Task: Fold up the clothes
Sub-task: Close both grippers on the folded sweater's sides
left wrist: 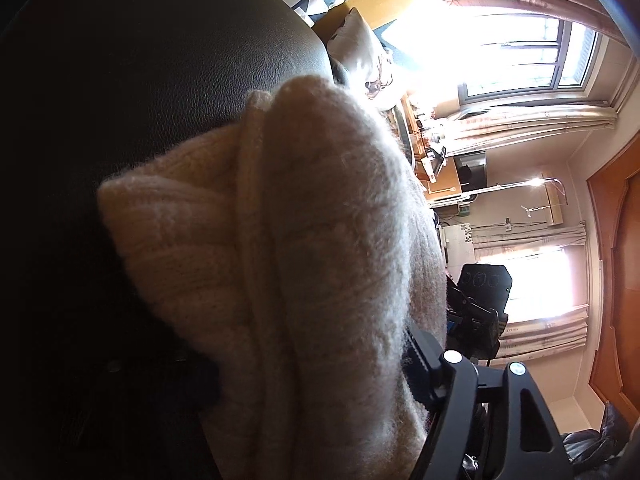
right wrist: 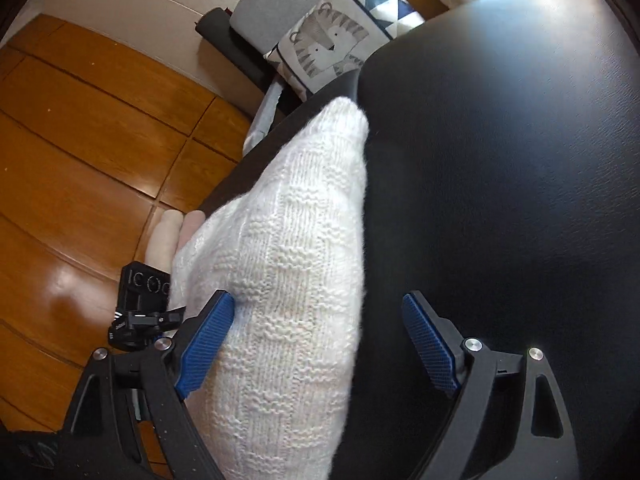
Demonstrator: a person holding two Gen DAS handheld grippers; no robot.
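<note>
Cream knitted wool, a sweater (right wrist: 288, 264), is bunched in thick folds on the black leather seat (right wrist: 500, 160), near the edge above the wooden floor (right wrist: 92, 128). The right gripper (right wrist: 320, 344) is held wide, one blue pad touching the knit, the other clear; the left gripper (left wrist: 400, 360) is buried in folds, grip not discernible. A fold is judged underway; next, a fresh edge should be pinched.

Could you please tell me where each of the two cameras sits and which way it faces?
Left wrist: on the left gripper, facing along the cream knit garment toward bright windows.
Right wrist: on the right gripper, jaws apart, facing over the garment and wooden floor.
Shared: garment, black leather surface, tiger cushion.
</note>
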